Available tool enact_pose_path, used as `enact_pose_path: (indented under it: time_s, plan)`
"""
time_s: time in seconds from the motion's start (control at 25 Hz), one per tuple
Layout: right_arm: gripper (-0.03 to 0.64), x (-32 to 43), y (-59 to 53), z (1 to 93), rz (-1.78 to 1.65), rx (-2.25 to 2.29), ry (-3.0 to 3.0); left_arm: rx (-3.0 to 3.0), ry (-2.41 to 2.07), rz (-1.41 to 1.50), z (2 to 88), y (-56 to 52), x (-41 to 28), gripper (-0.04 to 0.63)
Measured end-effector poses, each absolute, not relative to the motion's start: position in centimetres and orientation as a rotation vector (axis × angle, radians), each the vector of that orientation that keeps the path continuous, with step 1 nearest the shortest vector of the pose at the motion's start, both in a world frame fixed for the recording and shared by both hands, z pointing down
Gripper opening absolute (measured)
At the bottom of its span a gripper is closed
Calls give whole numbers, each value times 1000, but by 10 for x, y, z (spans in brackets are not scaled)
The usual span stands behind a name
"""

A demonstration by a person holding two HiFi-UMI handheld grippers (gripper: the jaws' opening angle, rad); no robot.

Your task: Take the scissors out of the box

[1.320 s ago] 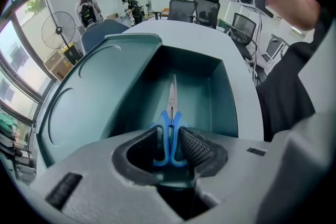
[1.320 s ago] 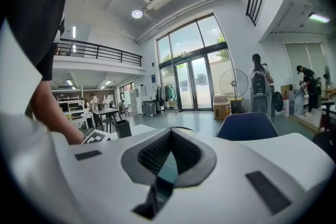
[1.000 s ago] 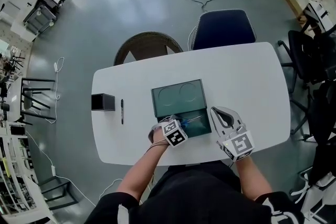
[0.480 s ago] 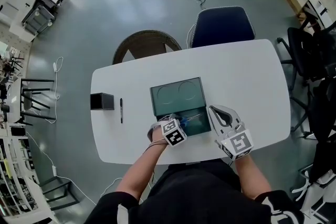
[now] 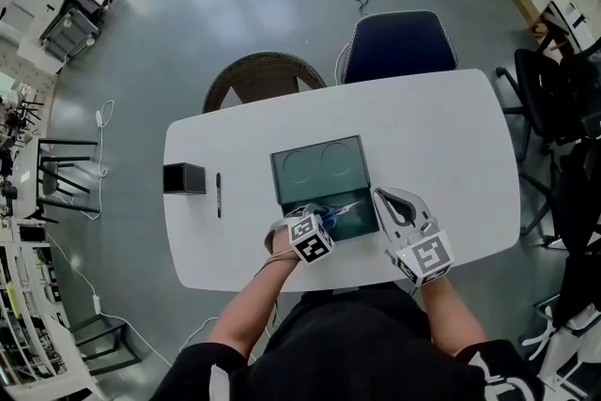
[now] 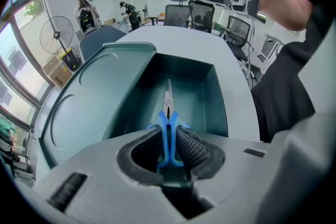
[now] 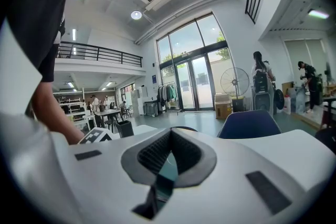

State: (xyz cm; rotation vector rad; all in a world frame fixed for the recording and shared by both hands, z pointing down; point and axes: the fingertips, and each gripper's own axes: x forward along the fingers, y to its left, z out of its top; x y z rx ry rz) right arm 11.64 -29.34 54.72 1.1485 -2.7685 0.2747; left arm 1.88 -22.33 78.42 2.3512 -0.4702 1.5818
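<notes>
A dark teal box (image 5: pixel 287 166) lies open on the white table, its lid (image 6: pixel 79 107) folded back. Blue-handled scissors (image 6: pixel 168 113) rest in its tray, blades pointing away from me, and show as a blue and silver streak (image 5: pixel 342 208) in the head view. My left gripper (image 6: pixel 168 147) points steeply down into the tray's near end (image 5: pixel 319 215). Its jaws are closing, and both pads (image 6: pixel 191 147) touch the blue handles between them. My right gripper (image 5: pixel 378 195) hovers just right of the box, shut and empty, tips (image 7: pixel 170 134) together.
A small black box (image 5: pixel 184 179) and a black pen (image 5: pixel 219 196) lie on the table (image 5: pixel 441 146) to the left. A round brown chair (image 5: pixel 266 82) and a blue chair (image 5: pixel 399 47) stand at the far edge. An office chair (image 5: pixel 554 99) is at the right.
The left gripper stays at the tray's near end. The scissors' blades look slightly more tilted toward the right. The right gripper has kept still.
</notes>
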Motion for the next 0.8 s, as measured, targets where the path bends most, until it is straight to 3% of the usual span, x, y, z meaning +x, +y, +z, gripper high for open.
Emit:
enact_pose_path:
  time_s: [0.48, 0.8]
  plan:
    - [6, 110, -289, 538, 233, 1169, -2771, 2495, -602, 1459, 734, -219, 19, 97]
    - [6, 122, -295, 535, 211, 1269, -2730, 2613, -853, 1155, 689, -230, 13, 97]
